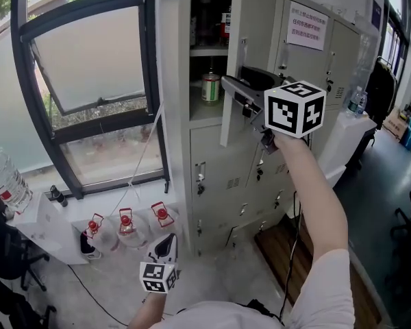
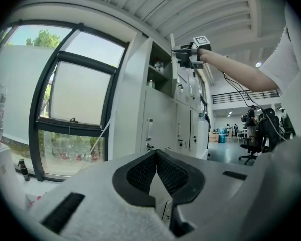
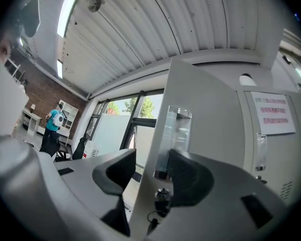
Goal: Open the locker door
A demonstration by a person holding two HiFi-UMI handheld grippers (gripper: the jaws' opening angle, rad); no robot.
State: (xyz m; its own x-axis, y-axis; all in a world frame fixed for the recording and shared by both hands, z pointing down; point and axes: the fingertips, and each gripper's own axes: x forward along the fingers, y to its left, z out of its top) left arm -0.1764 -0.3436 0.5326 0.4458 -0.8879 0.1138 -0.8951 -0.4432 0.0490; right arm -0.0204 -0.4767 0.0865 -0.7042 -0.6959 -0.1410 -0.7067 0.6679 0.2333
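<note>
The grey locker [image 1: 216, 163] stands ahead, and its upper door [image 1: 250, 26] hangs partly swung out, showing shelves with a can [image 1: 210, 86]. My right gripper [image 1: 238, 82] is raised to that door's free edge and is open, its jaws straddling the edge. In the right gripper view the door [image 3: 210, 109] runs between the jaws of the right gripper [image 3: 151, 155], with its clear handle [image 3: 173, 132] and key lock [image 3: 162, 194] against the right pad and a gap at the left pad. My left gripper [image 1: 166, 247] hangs low near the floor; my left gripper [image 2: 155, 153] is shut on nothing.
A tilted-open window [image 1: 89, 60] is left of the locker. Red-capped bottles [image 1: 125, 223] stand on the floor below it, and a water bottle [image 1: 5, 180] sits on a white stand. A white table [image 1: 346, 139] with a bottle [image 1: 357, 101] adjoins the lockers' right end.
</note>
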